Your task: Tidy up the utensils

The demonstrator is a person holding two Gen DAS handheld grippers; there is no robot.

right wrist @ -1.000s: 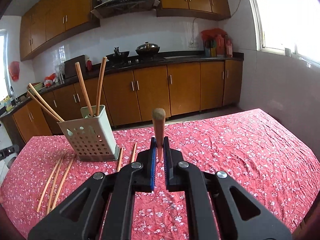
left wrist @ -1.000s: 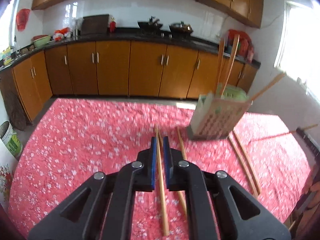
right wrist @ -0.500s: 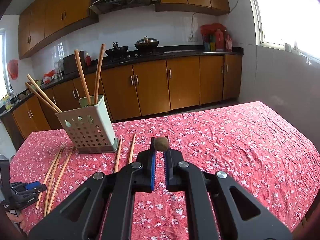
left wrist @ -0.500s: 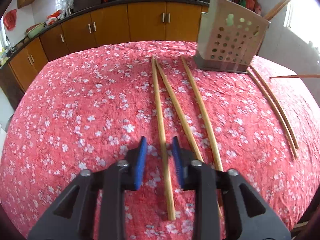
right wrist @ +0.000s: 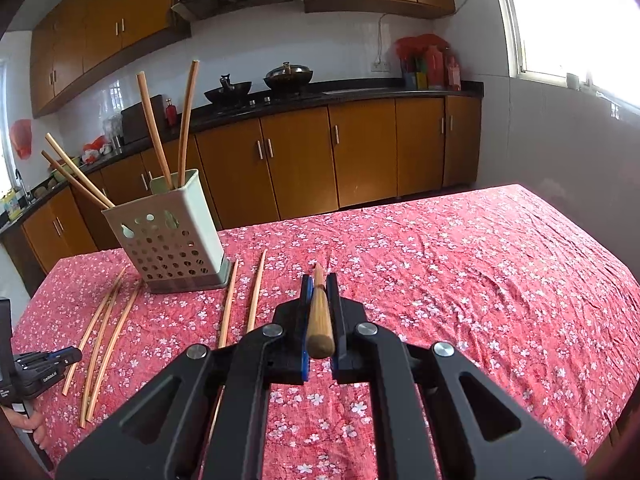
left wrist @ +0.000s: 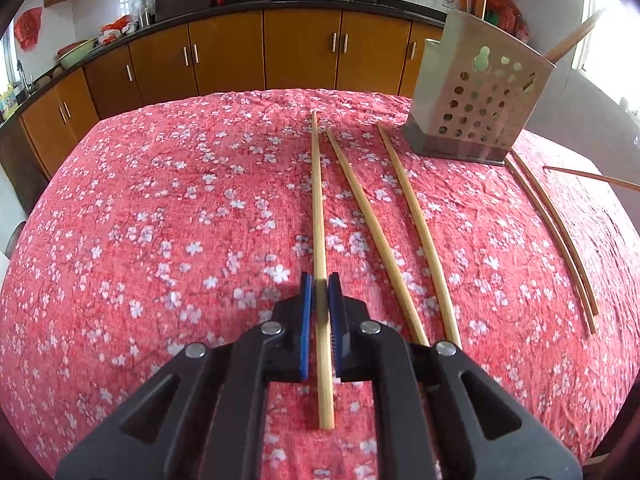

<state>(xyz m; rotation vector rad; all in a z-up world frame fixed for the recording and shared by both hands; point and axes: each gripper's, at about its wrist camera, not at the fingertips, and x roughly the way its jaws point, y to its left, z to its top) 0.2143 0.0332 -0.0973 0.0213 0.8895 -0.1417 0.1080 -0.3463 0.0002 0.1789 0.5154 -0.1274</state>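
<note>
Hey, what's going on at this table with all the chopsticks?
A person is sorting chopsticks into the perforated holder. The left gripper has just closed on a chopstick lying on the red floral tablecloth. The right gripper is shut on another chopstick. More lie loose; four already stand in the holder.

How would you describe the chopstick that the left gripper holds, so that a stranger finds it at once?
Start at the perforated holder on the red floral tablecloth. Three chopsticks lie side by side to its left. The held chopstick is the leftmost, farthest from the holder, and the only one clamped between the blue pads of the left gripper.
</note>
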